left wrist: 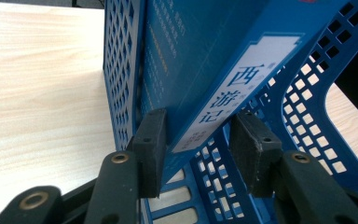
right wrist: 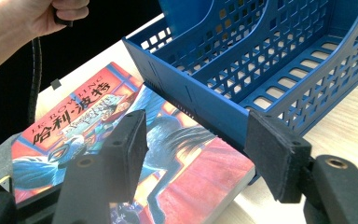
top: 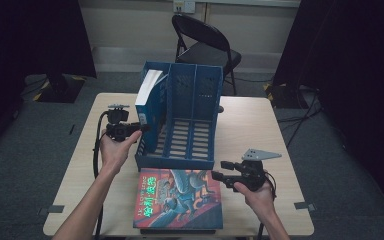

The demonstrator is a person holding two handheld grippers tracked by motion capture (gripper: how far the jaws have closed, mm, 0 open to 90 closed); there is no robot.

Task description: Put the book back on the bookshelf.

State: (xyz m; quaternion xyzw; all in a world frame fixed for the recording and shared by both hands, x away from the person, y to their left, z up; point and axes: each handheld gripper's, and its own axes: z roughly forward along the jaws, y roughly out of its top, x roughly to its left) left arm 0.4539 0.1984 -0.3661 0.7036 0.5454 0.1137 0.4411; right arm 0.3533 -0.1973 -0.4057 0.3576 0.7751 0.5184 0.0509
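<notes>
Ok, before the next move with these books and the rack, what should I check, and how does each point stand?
1. Blue book is in the leftmost compartment of the file rack: ok, leaning.
2. Left hand-held gripper straddles the blue book's spine: ok.
3. Both its pads press on the blue book: cannot tell.
4. Right hand-held gripper is open and holds nothing: ok.
5. Harry Potter book lies flat on the table in front of the file rack: ok.
</notes>
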